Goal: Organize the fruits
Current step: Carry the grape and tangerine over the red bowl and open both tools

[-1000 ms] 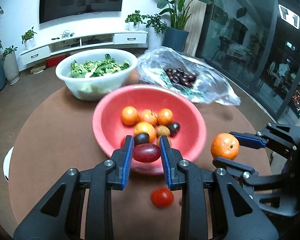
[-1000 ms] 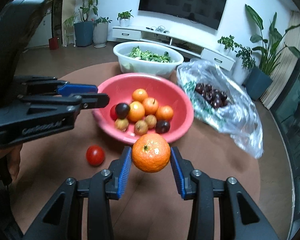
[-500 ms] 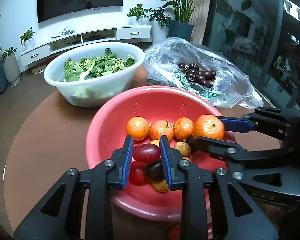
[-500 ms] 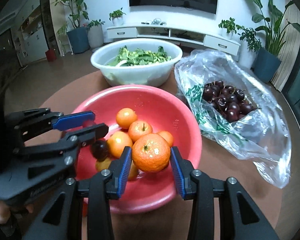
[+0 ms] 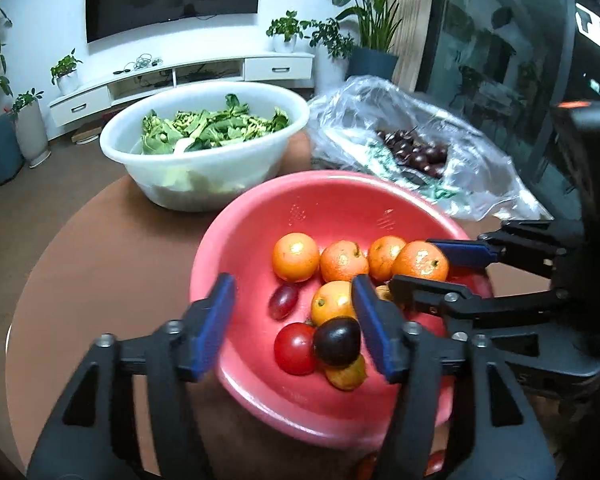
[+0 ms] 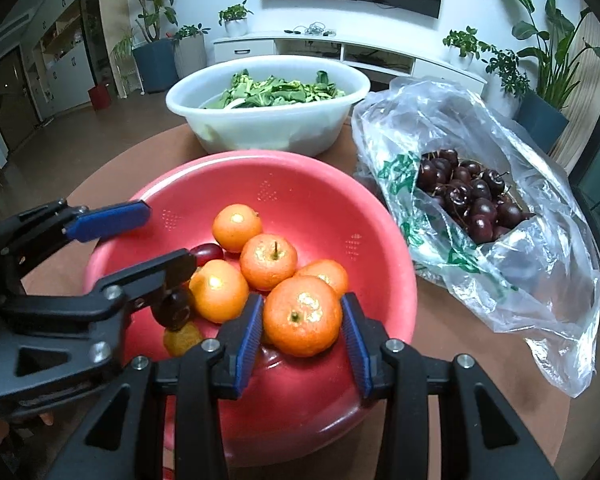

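Over the red bowl (image 5: 236,236), the left tongs (image 5: 292,320) were held spread apart above a grape (image 5: 283,301), while the right tongs (image 6: 301,330) were clamped on an orange (image 6: 302,315).

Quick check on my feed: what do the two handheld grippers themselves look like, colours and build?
Both match: the left gripper and right gripper have matte black plastic linkage arms with triangular cut-outs and silver pivot screws, ending in flat fingers faced with ribbed blue pads. No cables or sleeves show.

five oranges (image 5: 295,257), one red grape (image 5: 283,300), one tomato (image 5: 295,348), one dark plum (image 5: 337,341), perhaps two brownish fruits (image 5: 346,376).
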Motion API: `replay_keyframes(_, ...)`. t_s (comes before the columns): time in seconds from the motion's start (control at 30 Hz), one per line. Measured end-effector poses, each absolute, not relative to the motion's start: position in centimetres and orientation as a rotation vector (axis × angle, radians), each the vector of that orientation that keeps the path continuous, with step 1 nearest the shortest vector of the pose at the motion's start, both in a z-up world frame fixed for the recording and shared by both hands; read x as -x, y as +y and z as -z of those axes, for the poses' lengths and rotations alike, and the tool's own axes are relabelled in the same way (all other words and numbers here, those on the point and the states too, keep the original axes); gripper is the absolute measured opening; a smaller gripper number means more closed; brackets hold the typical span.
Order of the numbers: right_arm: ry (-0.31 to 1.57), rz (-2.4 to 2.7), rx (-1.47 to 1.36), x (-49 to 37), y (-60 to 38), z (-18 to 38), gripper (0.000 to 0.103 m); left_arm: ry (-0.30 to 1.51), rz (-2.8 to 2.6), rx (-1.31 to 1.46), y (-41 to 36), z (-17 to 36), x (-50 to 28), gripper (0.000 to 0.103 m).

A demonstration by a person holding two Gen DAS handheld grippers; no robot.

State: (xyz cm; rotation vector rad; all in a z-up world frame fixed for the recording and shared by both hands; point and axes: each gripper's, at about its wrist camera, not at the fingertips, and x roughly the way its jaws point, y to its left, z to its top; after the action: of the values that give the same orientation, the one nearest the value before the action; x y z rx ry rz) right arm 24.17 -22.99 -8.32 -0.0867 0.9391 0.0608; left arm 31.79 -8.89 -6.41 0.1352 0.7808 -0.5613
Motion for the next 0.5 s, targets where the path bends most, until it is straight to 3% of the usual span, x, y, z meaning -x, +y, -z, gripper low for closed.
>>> replay_keyframes(0.07,0.934,-0.055,0.096,-23.9,-23.0,8.2,0.045,0.769,0.555,-0.146,-8.7,6.0,-31.1,0.07)
replay_keyframes(0.13,0.926,-0.049,0.096,-23.4,-23.0,7.9,0.051,0.761,0.55,-0.139,-8.3,5.5,-30.5,0.087)
replay_keyframes(0.27,0.889,-0.064,0.069,-21.1,-23.2,6.8,0.062,0.732,0.553,-0.121,-6.7,4.5,-28.4,0.091)
replay_keyframes(0.3,0.88,-0.061,0.065,-20.4,-23.2,6.5,0.063,0.731,0.554,-0.118,-6.2,4.4,-27.7,0.096)
replay_keyframes(0.37,0.864,-0.077,0.035,-18.9,-23.3,6.1,0.065,0.731,0.542,-0.117,-5.2,4.2,-26.4,0.102)
replay_keyframes(0.5,0.88,-0.194,0.032,-15.5,-22.3,7.0,0.065,0.755,0.52,-0.126,-3.4,4.5,-23.5,0.103)
